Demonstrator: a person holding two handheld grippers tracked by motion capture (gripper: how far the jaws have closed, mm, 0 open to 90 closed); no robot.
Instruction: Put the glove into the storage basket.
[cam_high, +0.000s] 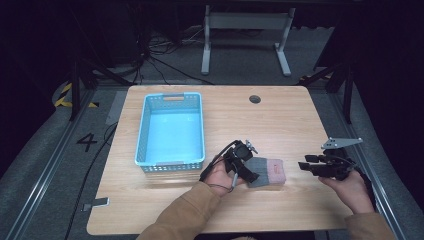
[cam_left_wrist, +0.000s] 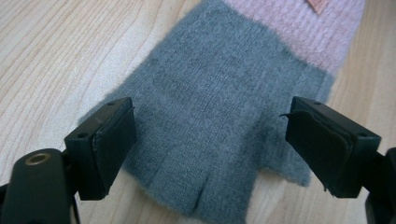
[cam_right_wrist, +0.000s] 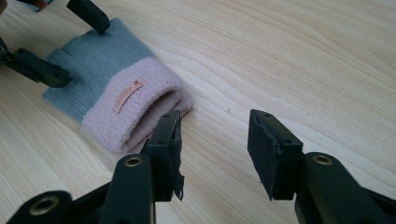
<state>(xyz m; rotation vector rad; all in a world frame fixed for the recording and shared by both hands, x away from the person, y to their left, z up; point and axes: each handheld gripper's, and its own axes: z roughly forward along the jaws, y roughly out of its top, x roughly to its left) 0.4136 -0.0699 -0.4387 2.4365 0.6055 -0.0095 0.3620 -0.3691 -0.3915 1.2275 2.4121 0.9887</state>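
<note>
Left tongs (cam_left_wrist: 210, 144) spread wide, straddling the grey finger end of the glove (cam_left_wrist: 219, 112) flat on the counter (cam_high: 280, 115); right tongs (cam_right_wrist: 212, 149) gaping, empty, near the pink cuff; best to sink lower, then pinch both layers.

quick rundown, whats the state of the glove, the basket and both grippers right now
grey knitted fingerless glove with a pink cuff: flat on the wooden table, not gripped
light blue perforated plastic basket: upright, empty
left hand-held gripper: open, jaws either side of the glove's finger end
right hand-held gripper: open, beside the cuff, holding nothing
</note>
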